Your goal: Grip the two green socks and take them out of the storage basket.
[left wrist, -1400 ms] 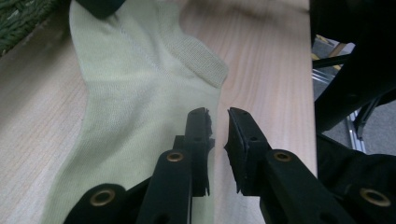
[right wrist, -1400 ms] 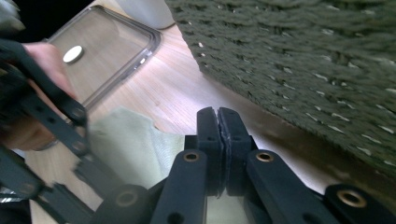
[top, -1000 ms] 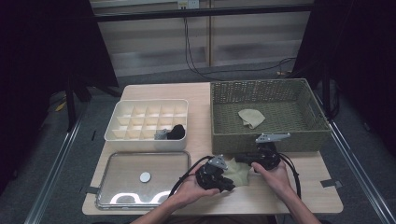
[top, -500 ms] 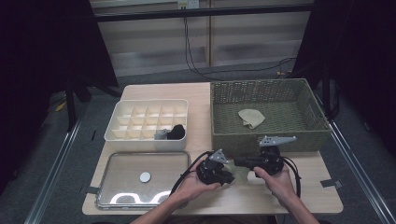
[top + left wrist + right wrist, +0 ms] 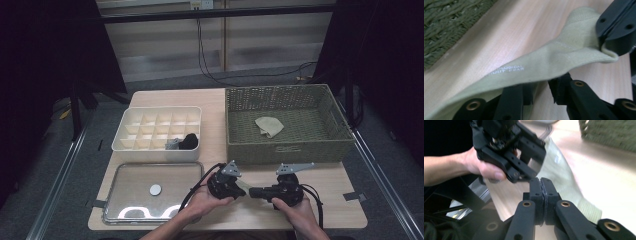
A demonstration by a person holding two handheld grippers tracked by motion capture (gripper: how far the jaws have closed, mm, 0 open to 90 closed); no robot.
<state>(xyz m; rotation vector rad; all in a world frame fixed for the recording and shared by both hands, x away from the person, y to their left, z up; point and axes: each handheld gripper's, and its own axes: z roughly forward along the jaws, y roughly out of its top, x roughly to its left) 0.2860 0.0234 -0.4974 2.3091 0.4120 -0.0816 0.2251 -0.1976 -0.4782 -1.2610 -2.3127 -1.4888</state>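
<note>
High view: both grippers sit over the near edge of the wooden table (image 5: pixel 215 105), just in front of the woven basket (image 5: pixel 285 150), with a pale sock (image 5: pixel 243 187) stretched between them. Left gripper (image 5: pixel 231 186) is held in the person's left hand (image 5: pixel 202 200); right gripper (image 5: pixel 256 192) in the right hand (image 5: pixel 295 210).

Sock appearance — light yellowish-green knit, fine ribbed texture, soft and limp. Left gripper view shows it lying as a flattened band draped across that gripper's jaws, with small white printed lettering on it, too blurred to read in full. Its far end, with a rolled hem, is pinched by the right gripper (image 5: pixel 616 27).

Right gripper view: that gripper's two black jaws are pressed tight together; the sock (image 5: pixel 564 182) runs past them on one side, its ribbed cuff lying on the tabletop, and the far end goes up into the left gripper (image 5: pixel 524 172).

Left gripper's jaws have just been opening; in its own view they stand apart with a clear gap under the sock, fabric lying over them rather than clamped.

Elsewhere: a second folded sock (image 5: pixel 269 126) of the same colour inside the basket; a white divided box (image 5: pixel 157 131) holding a dark item (image 5: pixel 189 141); a metal tray (image 5: pixel 150 192) in front of it.
</note>
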